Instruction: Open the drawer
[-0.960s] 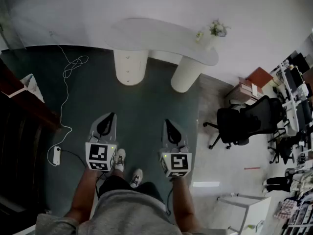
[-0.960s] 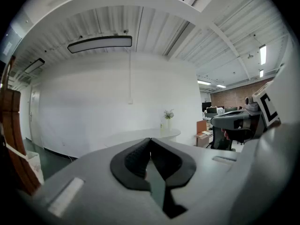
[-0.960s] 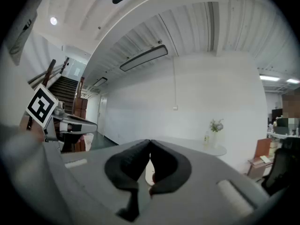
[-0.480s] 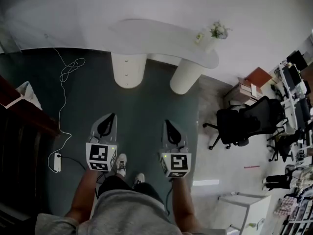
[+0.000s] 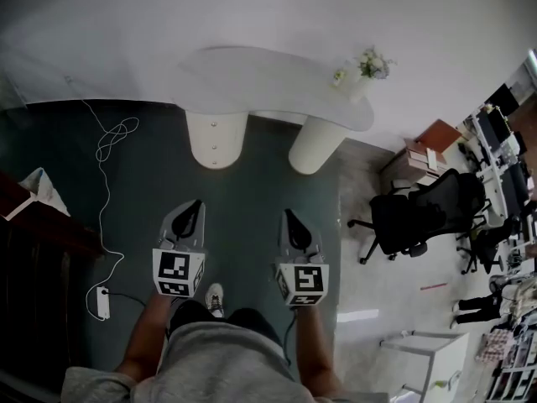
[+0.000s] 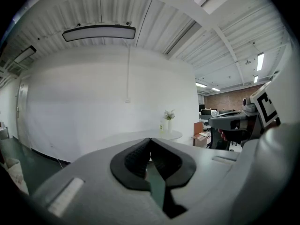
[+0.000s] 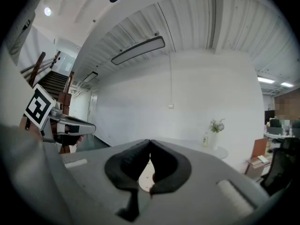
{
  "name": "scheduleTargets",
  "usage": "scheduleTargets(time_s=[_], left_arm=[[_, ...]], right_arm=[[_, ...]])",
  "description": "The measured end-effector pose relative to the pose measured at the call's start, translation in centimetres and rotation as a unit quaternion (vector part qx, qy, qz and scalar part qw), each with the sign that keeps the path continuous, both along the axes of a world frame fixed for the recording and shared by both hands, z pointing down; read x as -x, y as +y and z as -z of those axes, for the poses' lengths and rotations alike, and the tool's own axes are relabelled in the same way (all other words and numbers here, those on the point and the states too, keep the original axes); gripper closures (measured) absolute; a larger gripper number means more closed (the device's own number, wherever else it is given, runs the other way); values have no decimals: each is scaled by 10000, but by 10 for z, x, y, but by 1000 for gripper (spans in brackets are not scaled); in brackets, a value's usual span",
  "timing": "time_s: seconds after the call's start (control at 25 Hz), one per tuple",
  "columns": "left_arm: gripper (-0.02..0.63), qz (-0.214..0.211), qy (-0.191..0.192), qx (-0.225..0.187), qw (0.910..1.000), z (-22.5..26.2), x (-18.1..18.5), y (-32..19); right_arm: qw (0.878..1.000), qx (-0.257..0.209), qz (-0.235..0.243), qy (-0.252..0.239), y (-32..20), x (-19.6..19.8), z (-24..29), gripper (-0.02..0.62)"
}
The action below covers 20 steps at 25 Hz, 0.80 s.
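On the dark green floor in front of a white curved bench, a person stands with a gripper in each hand, both held out ahead at about the same height and well short of the bench. The left gripper has its jaws closed together with nothing between them, and so does the right gripper.

The bench stands against the white wall on two round legs. The left pedestal has small knobs down its front. The drawer there sits flush, not pulled out. The right leg is plain. A vase of flowers stands near the bench's right end.

The floor between the grippers and the pedestal is bare. To the left, a white cable trails down to a power strip, just beside dark wooden steps. To the right, a black office chair stands well apart on the paler floor.
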<state>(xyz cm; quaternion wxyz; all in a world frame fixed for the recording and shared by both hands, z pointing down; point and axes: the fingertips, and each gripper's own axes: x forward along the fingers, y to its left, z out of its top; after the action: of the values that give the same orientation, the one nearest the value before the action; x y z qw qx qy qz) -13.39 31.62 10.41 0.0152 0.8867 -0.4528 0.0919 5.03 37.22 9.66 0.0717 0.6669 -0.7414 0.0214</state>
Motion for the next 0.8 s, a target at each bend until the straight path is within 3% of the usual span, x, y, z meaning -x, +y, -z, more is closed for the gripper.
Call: scheduleTargets(time_s=[0.48, 0.8], left_arm=[[595, -216, 24, -16, 9998, -5, 3, -80], [595, 14, -14, 94, 10000, -16, -7, -137]], right_arm=[[9997, 113, -223, -55, -67, 7, -16, 592], [9999, 112, -32, -46, -137, -9, -18, 592]])
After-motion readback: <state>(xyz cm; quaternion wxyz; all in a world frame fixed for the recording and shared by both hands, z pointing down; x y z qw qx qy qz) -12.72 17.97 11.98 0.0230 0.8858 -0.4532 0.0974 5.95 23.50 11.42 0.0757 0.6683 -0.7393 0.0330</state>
